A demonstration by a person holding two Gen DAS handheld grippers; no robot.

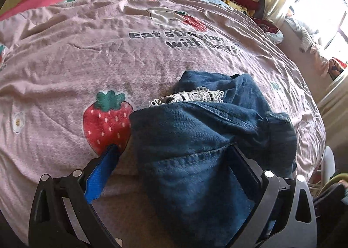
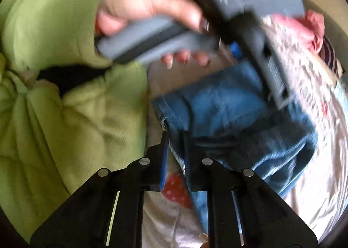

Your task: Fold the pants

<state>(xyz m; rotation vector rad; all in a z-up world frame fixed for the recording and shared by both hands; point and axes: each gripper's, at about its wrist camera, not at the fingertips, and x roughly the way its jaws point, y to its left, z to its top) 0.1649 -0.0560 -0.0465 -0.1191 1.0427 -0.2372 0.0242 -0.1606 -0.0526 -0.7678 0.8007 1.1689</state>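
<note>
Strawberry-print bedspread (image 1: 152,56), window-lit bedroom

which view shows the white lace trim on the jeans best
The left wrist view: the lace trim lies sharp and unobstructed atop the bunched jeans. The right wrist view is motion-blurred and shows only blue denim, no lace.

The left gripper (image 1: 174,148) has matte black linkage arms with round silver rivet heads at the pivots, triangular cut-outs in the outer plates and a bright blue pad lining the finger nearest the printed strawberry (image 1: 107,121). The right gripper (image 2: 175,139) is the same black build with silver rivets, blue-faced fingers and pale stripes along its arms. Left of that gripper, the person's hand (image 2: 148,10) emerges from a loose, fuzzy lime-green sleeve (image 2: 50,24), beside a grey handle.
</note>
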